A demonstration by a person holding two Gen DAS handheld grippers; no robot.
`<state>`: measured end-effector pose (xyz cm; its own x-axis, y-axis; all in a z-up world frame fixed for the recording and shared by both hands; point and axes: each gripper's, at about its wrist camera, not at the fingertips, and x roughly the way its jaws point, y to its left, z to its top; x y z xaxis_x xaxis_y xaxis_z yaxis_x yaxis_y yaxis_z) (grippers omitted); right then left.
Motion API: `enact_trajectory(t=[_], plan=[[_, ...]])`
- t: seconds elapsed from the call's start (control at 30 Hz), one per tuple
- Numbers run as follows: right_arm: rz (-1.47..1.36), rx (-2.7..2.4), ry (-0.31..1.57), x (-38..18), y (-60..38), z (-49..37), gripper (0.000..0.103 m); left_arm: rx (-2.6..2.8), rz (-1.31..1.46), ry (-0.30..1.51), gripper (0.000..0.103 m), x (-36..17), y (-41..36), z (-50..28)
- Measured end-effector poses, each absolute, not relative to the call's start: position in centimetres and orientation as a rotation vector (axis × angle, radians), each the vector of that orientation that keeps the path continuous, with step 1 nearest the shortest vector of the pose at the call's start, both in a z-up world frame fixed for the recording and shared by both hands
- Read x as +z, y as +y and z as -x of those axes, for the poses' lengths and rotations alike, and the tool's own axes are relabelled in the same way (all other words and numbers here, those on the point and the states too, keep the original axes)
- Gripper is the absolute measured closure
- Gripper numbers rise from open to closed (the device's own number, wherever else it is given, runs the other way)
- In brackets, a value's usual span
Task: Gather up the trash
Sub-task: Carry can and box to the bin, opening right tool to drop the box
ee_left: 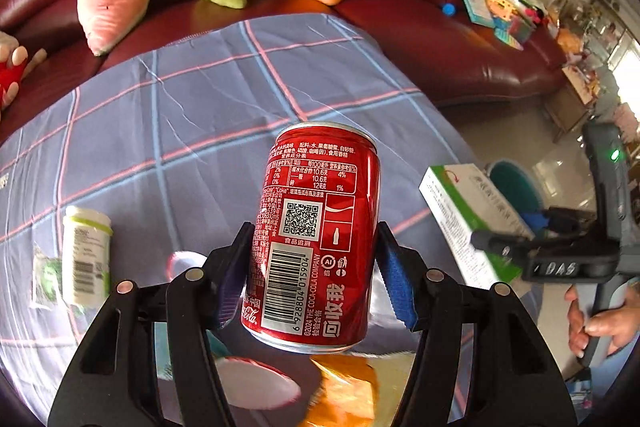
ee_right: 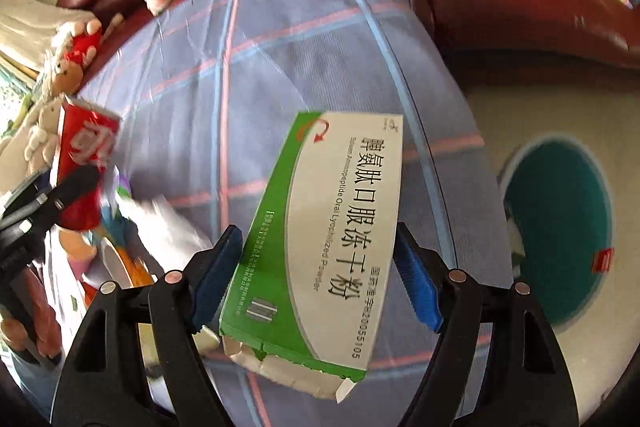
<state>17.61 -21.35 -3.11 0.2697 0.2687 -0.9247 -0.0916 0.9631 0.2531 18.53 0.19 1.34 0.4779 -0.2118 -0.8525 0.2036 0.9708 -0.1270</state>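
Left gripper (ee_left: 316, 259): my blue pads are pressed on either side of the red Coca-Cola can (ee_left: 316, 235), which hangs clear above the checked tablecloth (ee_left: 160, 115), tilted a little, its base toward me.

Right gripper (ee_right: 316, 267): it pinches the green-and-white medicine box (ee_right: 328, 243) across its width; the torn flap end points back at me and the box leans out over the table edge.

Bin: a teal-lined waste bin (ee_right: 560, 227) stands on the floor to the right of the table, with some scraps already in it. It lies ahead and to the right of the box.

Risk, can: the wall is smooth and round and the pads grip only its lower half, so I judge a quick swing could make it pivot or slide out. Whether liquid is left inside, I cannot tell.

Risk, box: thin card, open at one end. Squeezing harder may crush it; whatever is inside could drop through the torn end.

Risk, both: my two loads are near each other, and crossing toward the bin together could knock them.

Left on the table: a white bottle (ee_left: 86, 255) with a green-rimmed cap, lying beside a clear wrapper (ee_left: 46, 279), plus blurred orange and white scraps below the can.
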Motion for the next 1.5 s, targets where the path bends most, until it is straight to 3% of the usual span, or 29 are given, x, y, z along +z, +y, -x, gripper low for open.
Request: enact_trajectory(t=[0.37, 0.43, 0.7, 1.0, 1.23, 1.5], plan=[[-0.090, 0.171, 1.323, -6.2, -20.4, -18.1, 0.027, -0.234, 0.040, 1.079, 0.042, 0.4, 0.0, -16.6], [-0.070, 0.183, 1.286, -6.0, -20.3, -17.8, 0.032, -0.229, 0.035, 1.081, 0.042, 0.5, -0.2, -16.5], [-0.240, 0.249, 1.193, -2.5, -24.8, -15.8, 0.033, -0.259, 0.002, 1.065, 0.042, 1.6, -3.4, -16.5], [-0.426, 0.057, 1.033, 1.8, -39.4, -11.6, 0.032, -0.409, -0.103, 1.050, 0.042, 2.8, -13.7, -16.4], [-0.527, -0.086, 1.041, -0.3, -47.7, -8.6, 0.032, -0.543, -0.182, 1.074, 0.042, 1.4, -23.1, -16.4], [-0.582, -0.115, 1.093, -3.8, -50.8, -9.3, 0.031, -0.581, -0.210, 1.136, 0.042, -1.1, -27.6, -17.4]])
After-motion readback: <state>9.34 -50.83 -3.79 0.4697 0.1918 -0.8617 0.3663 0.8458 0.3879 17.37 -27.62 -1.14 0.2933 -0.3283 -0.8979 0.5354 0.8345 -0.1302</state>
